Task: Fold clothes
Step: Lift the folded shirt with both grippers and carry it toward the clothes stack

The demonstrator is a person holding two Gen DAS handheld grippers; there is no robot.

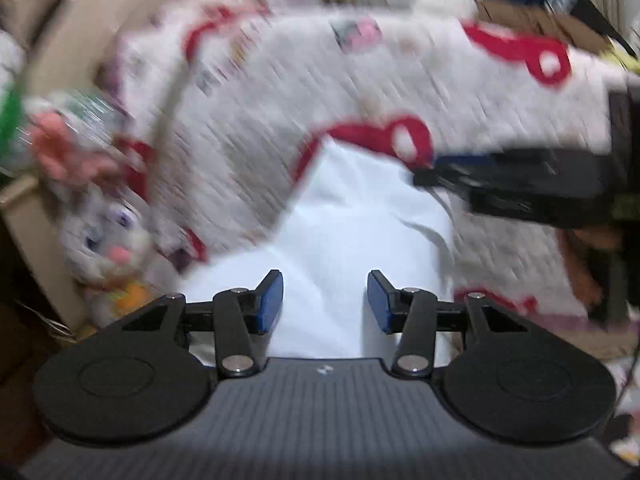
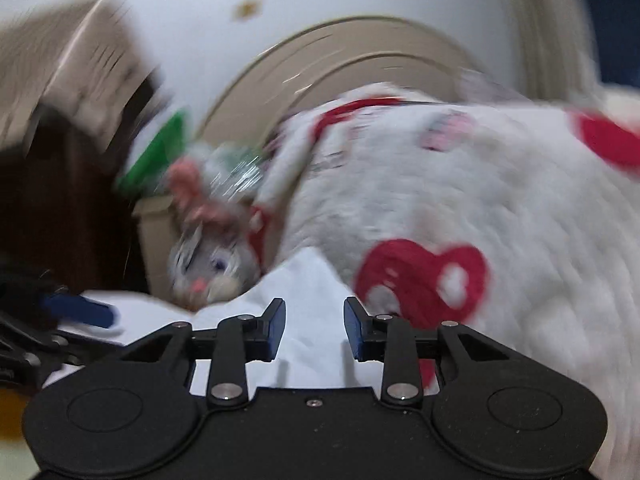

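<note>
- Blue-padded left gripper (image 1: 325, 300): jaws part-open, white garment (image 1: 340, 224) lying in the gap; pads not visibly pressing on it, so I count it unheld
- Right gripper (image 2: 315, 328): jaws narrower, also parted, same white cloth beneath and between them; no pinch visible
- In the left wrist view, my right gripper reaches in from the right edge, its tip at the garment's upper corner
- White garment: spread on the bed straight ahead of both tools, creased, its far edge against the quilt
- Quilt (image 1: 400, 92): white, printed with red hearts, bunched behind and beside the garment
- Stuffed toy (image 2: 208, 264): grey and pink, just beyond the garment's left corner
- Headboard (image 2: 304, 52): beige, curved, behind all
- Risk, my judgement: both views are smeared, so aim is poor; a closing pinch could catch the quilt along with the garment, or miss the edge and slip
- Risk: lifting the left corner could snag the toy and spoil the fold
</note>
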